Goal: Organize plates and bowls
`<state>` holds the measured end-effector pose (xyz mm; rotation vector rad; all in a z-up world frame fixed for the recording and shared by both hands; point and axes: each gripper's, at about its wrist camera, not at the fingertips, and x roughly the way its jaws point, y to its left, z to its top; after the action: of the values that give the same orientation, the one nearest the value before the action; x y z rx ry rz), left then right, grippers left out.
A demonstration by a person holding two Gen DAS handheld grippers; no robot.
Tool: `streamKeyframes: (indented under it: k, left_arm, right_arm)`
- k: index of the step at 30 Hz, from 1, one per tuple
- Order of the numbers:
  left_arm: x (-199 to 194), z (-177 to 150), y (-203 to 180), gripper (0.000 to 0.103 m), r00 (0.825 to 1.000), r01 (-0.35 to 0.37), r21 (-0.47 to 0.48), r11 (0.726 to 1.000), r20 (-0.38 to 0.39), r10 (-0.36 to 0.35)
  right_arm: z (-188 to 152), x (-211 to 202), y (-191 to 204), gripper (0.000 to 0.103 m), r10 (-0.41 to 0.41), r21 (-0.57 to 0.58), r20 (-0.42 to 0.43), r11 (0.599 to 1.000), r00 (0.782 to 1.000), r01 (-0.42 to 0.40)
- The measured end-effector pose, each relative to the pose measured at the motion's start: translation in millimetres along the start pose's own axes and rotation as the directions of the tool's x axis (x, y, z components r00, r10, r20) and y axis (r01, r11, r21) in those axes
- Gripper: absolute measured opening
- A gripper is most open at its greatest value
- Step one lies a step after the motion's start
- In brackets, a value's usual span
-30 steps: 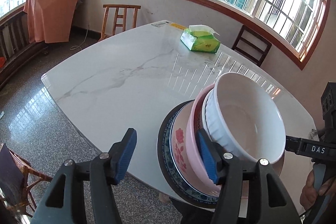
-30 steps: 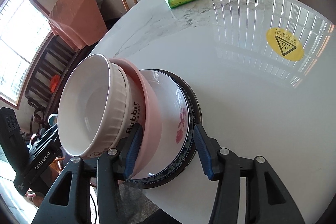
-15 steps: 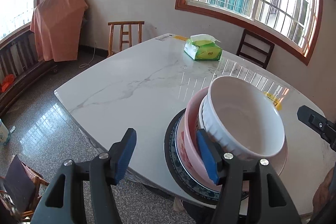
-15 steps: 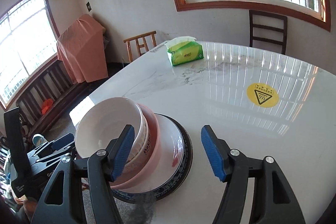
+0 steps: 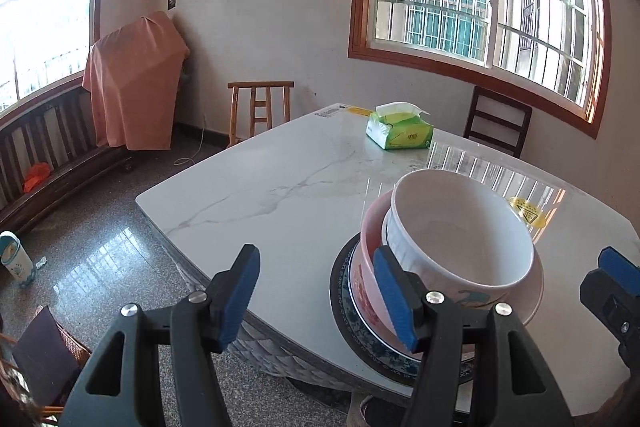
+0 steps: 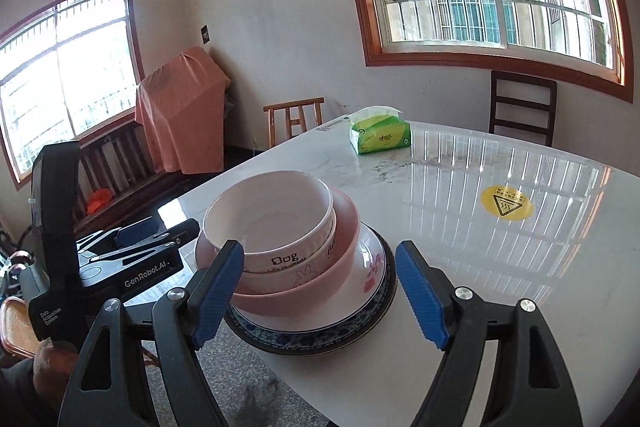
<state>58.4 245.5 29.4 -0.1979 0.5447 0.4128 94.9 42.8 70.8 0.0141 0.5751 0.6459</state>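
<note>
A stack stands near the front edge of the marble table (image 5: 280, 195): a white ribbed bowl (image 5: 460, 227) (image 6: 276, 219) nested in a pink bowl (image 5: 370, 227) (image 6: 340, 247), on a floral plate (image 6: 372, 259), on a dark blue-rimmed plate (image 5: 340, 291) (image 6: 320, 339). My left gripper (image 5: 320, 295) is open and empty, just left of the stack and back from it. My right gripper (image 6: 320, 291) is open and empty, in front of the stack and clear of it. The left gripper also shows in the right wrist view (image 6: 132, 247).
A green tissue pack (image 5: 400, 131) (image 6: 380, 137) lies at the far side of the table. A yellow warning sticker (image 6: 506, 207) is on the tabletop right of the stack. Chairs (image 5: 260, 107) (image 6: 520, 107) stand around the table. A wicker chair (image 5: 40, 359) is below left.
Both grippers have pulled back and up from the stack, and the right one opened wider. The stack stays on the table.
</note>
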Motion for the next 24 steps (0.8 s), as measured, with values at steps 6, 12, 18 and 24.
streamKeyframes:
  k: [6, 12, 18, 24]
  left_arm:
    - [-14.0, -5.0, -4.8, 0.061, 1.000, 0.001, 0.007, 1.000, 0.018, -0.001]
    - [-33.6, -7.8, -15.6, 0.061, 0.999, -0.009, 0.049, 0.999, 0.046, 0.007]
    - [-54.3, -9.0, -24.7, 0.061, 0.996, -0.005, 0.069, 0.998, 0.088, -0.001]
    - [-72.1, -10.2, -31.2, 0.061, 0.991, 0.000, 0.075, 0.997, 0.133, -0.010]
  right_arm:
    - [-10.8, -6.1, 2.5, 0.082, -0.009, 0.001, 0.018, 1.000, 1.000, 0.009]
    - [-18.9, -12.7, 1.4, 0.082, -0.006, 0.012, 0.016, 1.000, 1.000, 0.005]
    - [-25.8, -24.9, 2.3, 0.085, -0.007, 0.023, 0.029, 1.000, 1.000, 0.006]
    - [-30.1, -36.5, 7.0, 0.088, -0.009, 0.010, 0.052, 1.000, 0.999, 0.009]
